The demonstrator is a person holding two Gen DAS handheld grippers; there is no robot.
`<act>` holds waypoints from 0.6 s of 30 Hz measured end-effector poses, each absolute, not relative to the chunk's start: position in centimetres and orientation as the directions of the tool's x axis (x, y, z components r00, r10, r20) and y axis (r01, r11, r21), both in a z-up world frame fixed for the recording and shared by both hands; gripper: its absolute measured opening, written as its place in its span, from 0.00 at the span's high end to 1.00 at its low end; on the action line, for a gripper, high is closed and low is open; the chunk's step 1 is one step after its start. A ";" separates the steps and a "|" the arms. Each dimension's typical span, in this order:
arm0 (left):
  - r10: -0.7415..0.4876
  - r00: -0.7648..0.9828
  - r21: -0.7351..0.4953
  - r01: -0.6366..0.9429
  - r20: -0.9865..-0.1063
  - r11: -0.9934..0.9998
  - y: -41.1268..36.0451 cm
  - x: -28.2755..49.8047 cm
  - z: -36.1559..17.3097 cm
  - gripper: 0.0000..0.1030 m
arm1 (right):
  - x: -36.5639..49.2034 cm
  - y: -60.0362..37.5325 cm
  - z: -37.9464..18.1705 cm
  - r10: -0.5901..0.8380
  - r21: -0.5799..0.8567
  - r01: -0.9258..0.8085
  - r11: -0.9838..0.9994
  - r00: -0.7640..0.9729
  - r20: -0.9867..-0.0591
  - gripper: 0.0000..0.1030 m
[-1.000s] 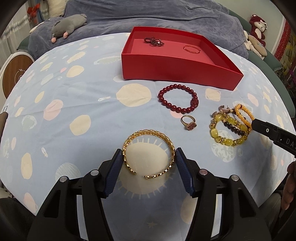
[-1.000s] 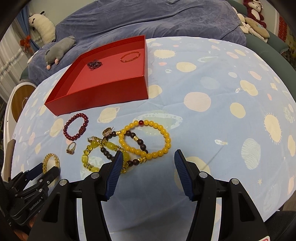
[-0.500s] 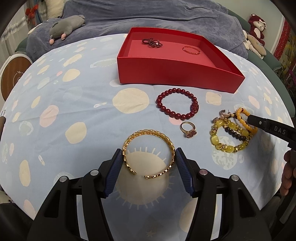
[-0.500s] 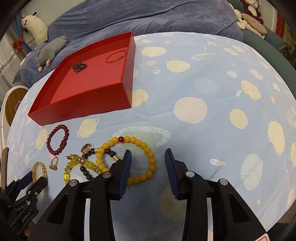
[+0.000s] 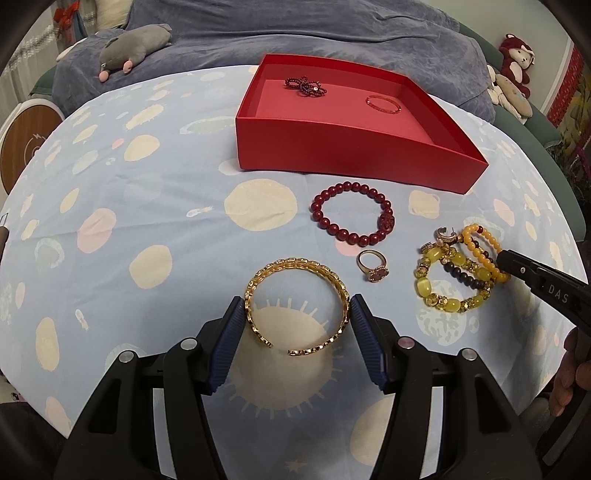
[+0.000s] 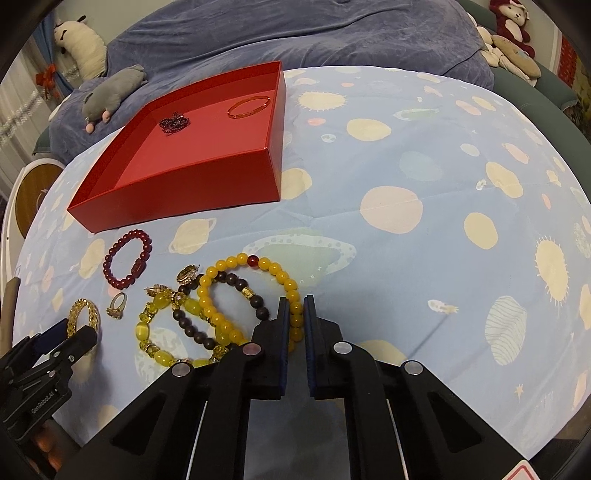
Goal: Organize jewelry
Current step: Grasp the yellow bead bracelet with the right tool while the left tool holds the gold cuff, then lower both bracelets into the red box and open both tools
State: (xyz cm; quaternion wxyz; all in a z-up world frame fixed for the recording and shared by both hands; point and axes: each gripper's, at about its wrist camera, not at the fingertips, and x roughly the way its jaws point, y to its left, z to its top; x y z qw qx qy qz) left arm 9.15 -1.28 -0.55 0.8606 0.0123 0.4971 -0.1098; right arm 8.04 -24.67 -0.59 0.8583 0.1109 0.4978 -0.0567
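My right gripper (image 6: 296,312) is clamped on the amber bead bracelet (image 6: 255,295) lying tangled on the worktop (image 6: 424,177) beside the red box (image 6: 207,177), so lifting may drag the brown-bead bracelet (image 6: 221,314) along.

Table under pale blue planet-print cloth (image 5: 147,192). Behind it, grey-blue blanket (image 5: 295,33) over sofa. Grey plush toy (image 5: 133,46) left; red plush monkey (image 5: 517,59) right. Round wooden stool (image 5: 26,144) at left edge.
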 end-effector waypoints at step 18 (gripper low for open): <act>-0.227 0.523 -0.119 0.232 -0.821 0.965 -0.7 11.3 5.6 0.46 | 10.0 -23.4 8.6 0.094 0.196 0.098 0.976 0.622 -0.777 0.93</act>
